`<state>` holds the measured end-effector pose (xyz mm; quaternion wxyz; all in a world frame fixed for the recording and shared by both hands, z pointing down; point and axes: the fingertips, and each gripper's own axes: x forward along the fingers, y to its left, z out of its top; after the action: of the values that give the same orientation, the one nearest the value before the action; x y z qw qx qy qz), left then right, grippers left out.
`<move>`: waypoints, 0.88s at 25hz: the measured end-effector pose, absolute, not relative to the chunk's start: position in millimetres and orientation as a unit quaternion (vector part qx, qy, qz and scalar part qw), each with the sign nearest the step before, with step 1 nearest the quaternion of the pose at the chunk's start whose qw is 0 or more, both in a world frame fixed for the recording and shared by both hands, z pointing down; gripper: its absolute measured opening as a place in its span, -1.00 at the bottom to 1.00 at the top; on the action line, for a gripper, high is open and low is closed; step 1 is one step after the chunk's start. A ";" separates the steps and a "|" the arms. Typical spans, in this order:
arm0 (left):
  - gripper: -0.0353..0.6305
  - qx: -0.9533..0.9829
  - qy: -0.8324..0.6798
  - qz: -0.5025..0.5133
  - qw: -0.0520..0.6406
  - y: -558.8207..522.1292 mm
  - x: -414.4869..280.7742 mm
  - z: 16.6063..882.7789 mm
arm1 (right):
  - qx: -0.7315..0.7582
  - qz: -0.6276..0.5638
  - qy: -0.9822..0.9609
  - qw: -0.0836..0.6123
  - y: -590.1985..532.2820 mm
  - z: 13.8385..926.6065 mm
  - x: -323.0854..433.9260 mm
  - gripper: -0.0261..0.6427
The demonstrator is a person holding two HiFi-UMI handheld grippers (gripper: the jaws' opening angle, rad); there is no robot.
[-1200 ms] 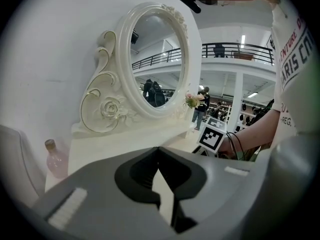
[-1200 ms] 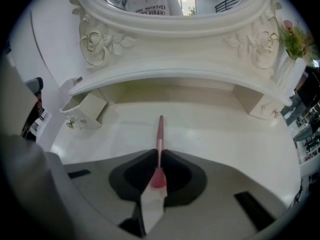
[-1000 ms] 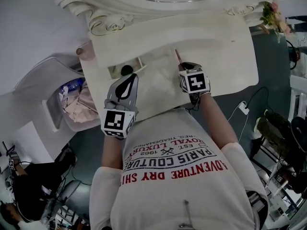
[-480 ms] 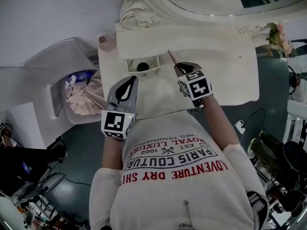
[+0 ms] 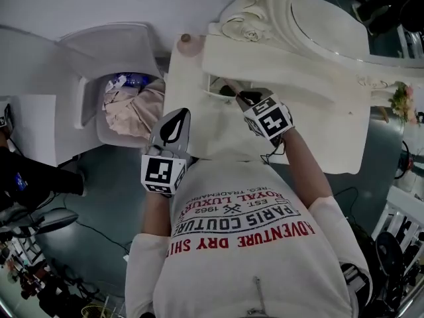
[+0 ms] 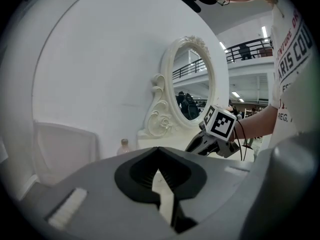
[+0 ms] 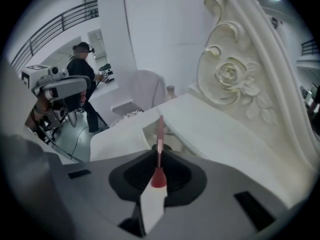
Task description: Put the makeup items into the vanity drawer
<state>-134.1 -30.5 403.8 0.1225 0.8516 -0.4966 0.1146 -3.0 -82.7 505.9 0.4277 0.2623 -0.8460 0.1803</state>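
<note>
My right gripper (image 5: 242,98) is shut on a slim pink makeup stick (image 5: 230,85). The stick's tip reaches over the open drawer (image 5: 213,89) of the white vanity (image 5: 311,118). In the right gripper view the stick (image 7: 159,131) stands up from between the jaws (image 7: 158,159), with the drawer opening (image 7: 149,127) just beyond. My left gripper (image 5: 178,112) hovers at the vanity's front left edge with its jaws together and nothing in them. In its own view the left gripper (image 6: 159,150) looks across at the right gripper's marker cube (image 6: 220,123).
A small bottle (image 5: 186,38) stands on the vanity's left back corner. The ornate oval mirror (image 5: 328,28) rises behind the top. A white tub chair (image 5: 99,65) holding pink cloth (image 5: 132,108) sits left of the vanity. Flowers (image 5: 401,102) are at the far right. A person (image 7: 81,79) stands in the background.
The right gripper has carried the pink stick left across the vanity top to the open drawer and rolled. The left gripper has shifted left along the front edge.
</note>
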 end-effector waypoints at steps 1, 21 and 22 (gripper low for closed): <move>-0.86 0.846 -0.505 0.115 0.126 -28.4 -139.1 405.2 | 0.244 0.171 -0.848 0.438 -82.4 508.1 -8.5 -0.77; -0.86 0.802 -0.567 0.112 0.149 -25.5 -165.2 415.0 | 0.212 0.172 -0.859 0.434 -107.1 518.1 -30.8 -0.60; -0.86 0.805 -0.564 0.112 0.147 -26.6 -163.7 413.4 | 0.219 0.179 -0.861 0.422 -107.7 514.6 -29.8 -0.60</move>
<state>-163.7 -26.6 413.4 0.1467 0.8047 -0.5642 0.1121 -29.8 -107.7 514.6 0.4218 0.2192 -0.8614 0.1791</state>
